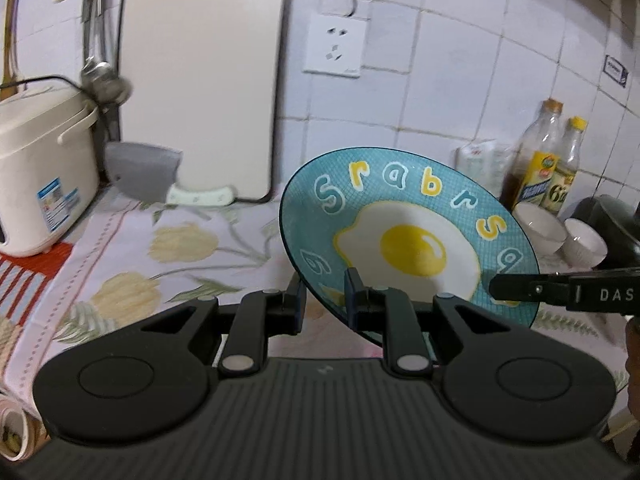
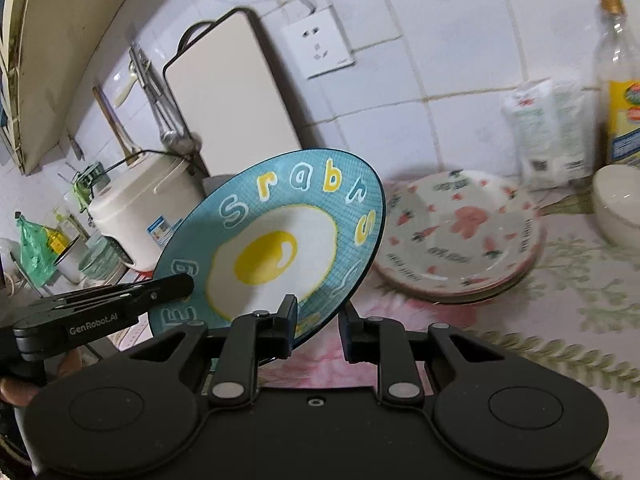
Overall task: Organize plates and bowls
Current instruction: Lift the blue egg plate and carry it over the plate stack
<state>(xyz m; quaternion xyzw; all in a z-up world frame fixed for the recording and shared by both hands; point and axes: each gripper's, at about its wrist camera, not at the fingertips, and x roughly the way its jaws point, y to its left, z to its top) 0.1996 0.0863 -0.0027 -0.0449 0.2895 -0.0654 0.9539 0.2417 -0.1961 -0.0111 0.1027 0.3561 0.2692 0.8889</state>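
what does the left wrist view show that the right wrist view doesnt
Only the left wrist view: a cleaver leaning at the cutting board's foot.
Only the right wrist view: a stack of pink-patterned plates on the cloth.
Both: the blue egg plate, gripped at its rim by the left gripper and the right gripper, plus the cutting board and rice cooker.

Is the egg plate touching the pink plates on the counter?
Apart. The right wrist view shows the egg plate lifted and tilted, counter visible between its rim and the pink plates.
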